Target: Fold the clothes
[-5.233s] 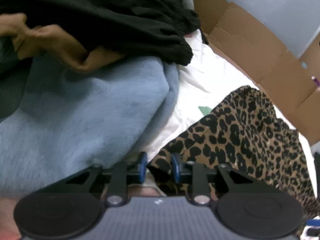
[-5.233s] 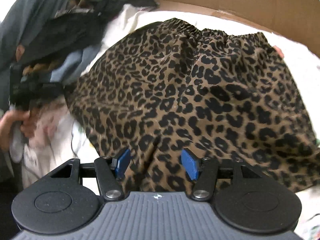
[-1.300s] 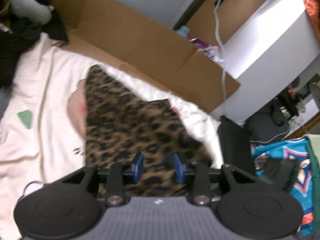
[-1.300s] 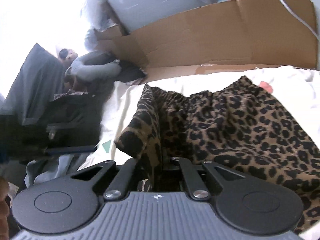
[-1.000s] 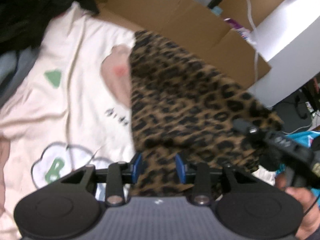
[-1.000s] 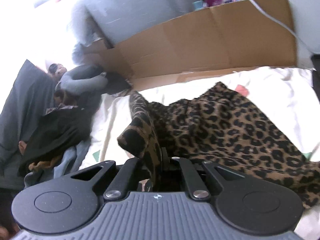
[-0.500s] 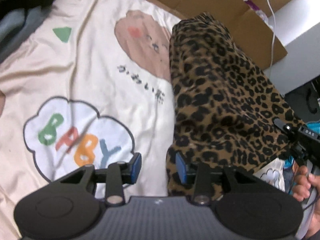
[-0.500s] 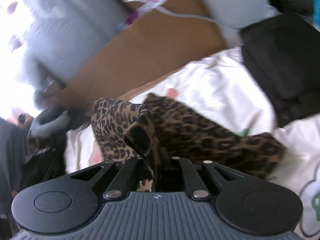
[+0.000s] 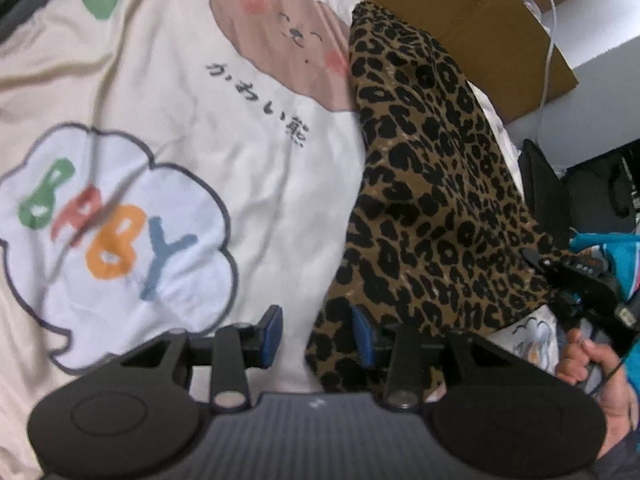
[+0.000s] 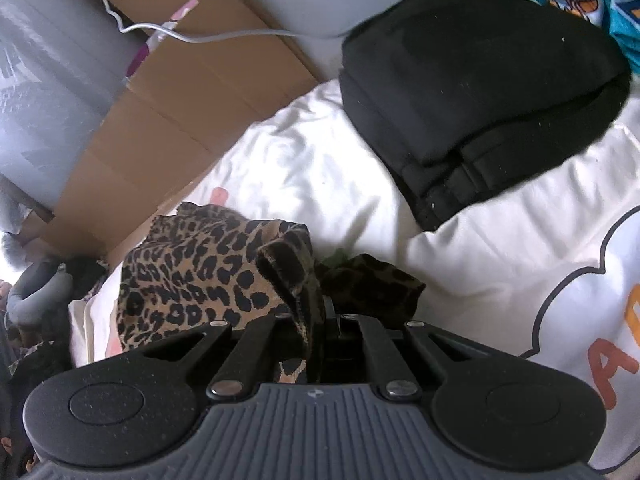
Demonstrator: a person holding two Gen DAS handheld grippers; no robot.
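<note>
Left gripper (image 9: 316, 334): its jaws are opening, blue pads apart; the near edge of the cloth hangs between them, lying against the right-hand pad, and the pads do not press it.
Right gripper (image 10: 320, 320): fingers drawn together and clamped on a bunched fold of the same cloth — the pads themselves are buried in fabric.
Leopard-print garment (image 9: 432, 184): tan, soft-looking fabric with black spots, folded into a long narrow band that runs away from the left gripper toward the cardboard; in the right wrist view it is a rumpled heap (image 10: 208, 276) just ahead of the fingers, with one dark shadowed lobe to the right.
Where it lies: on the cream printed bedsheet (image 9: 168, 92), along the right side of the print.
Bedsheet print: a white cloud outlined in grey with coloured letters "BABY", a brown cartoon bear with pink cheeks, a small green triangle.
Person's hand (image 9: 592, 364): at the right edge of the left wrist view, gripping a black handle — cut off by the frame.
Hard to make out: the garment's type and the far end of the band.
Folded black garment (image 10: 476, 92): thick, matte, stacked in layers, well beyond the leopard heap.
Brown cardboard panels (image 10: 192, 96): flat, creased, standing behind the sheet; a white cable (image 10: 224, 36) trails over them.
</note>
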